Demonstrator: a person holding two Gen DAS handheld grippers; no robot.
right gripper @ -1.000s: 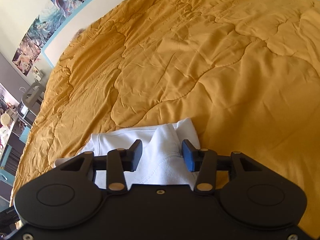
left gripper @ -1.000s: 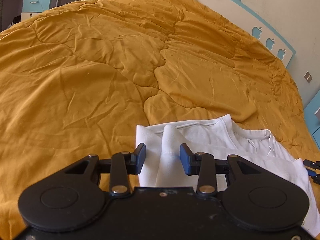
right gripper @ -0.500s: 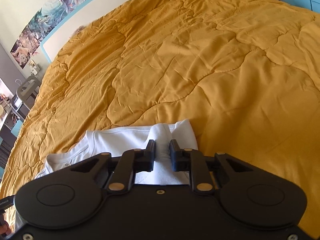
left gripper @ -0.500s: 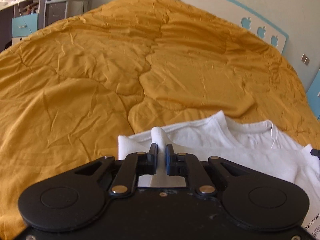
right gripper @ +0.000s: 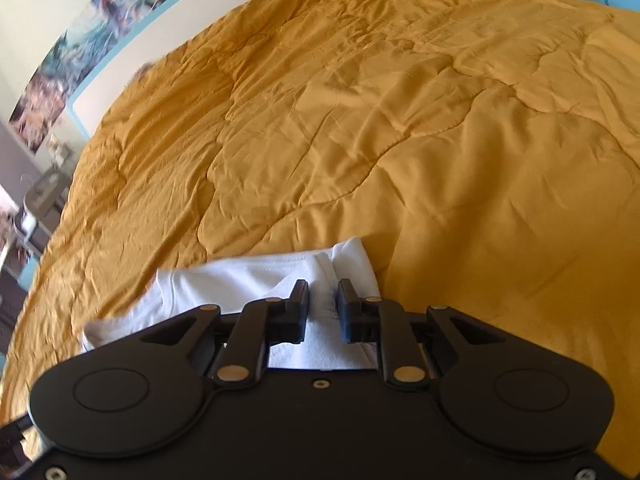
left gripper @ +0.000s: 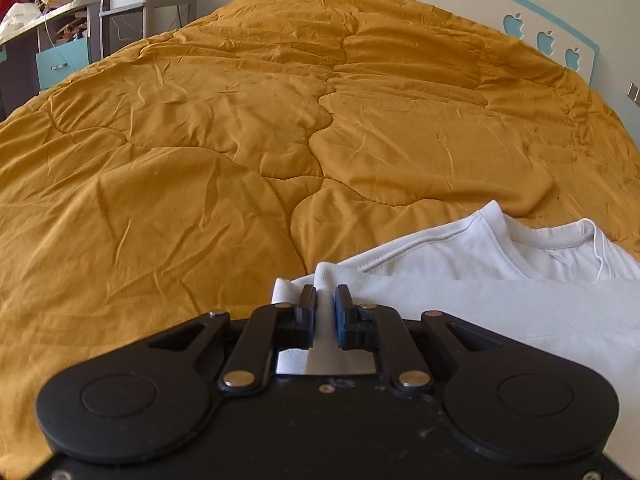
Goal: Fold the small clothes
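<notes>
Your left hand-held gripper (left gripper: 325, 304) is pinched on a raised pleat at one corner of the white T-shirt (left gripper: 500, 304), which lies on the mustard quilt (left gripper: 240, 140), and your right hand-held gripper (right gripper: 323, 300) clamps the opposite corner. You appear mid-fold: next, lift both corners together, carrying them evenly across the shirt. No writing is readable; only apple-shaped cutouts (left gripper: 546, 40) mark the headboard.

A mustard quilted bedspread (left gripper: 240, 140) covered the bed. A white headboard (left gripper: 520, 12) with blue apple cutouts stood at 1 o'clock. A grey trolley (left gripper: 148, 4) and teal drawer (left gripper: 62, 62) stood at 10 o'clock. Posters (right gripper: 100, 28) lined the wall.
</notes>
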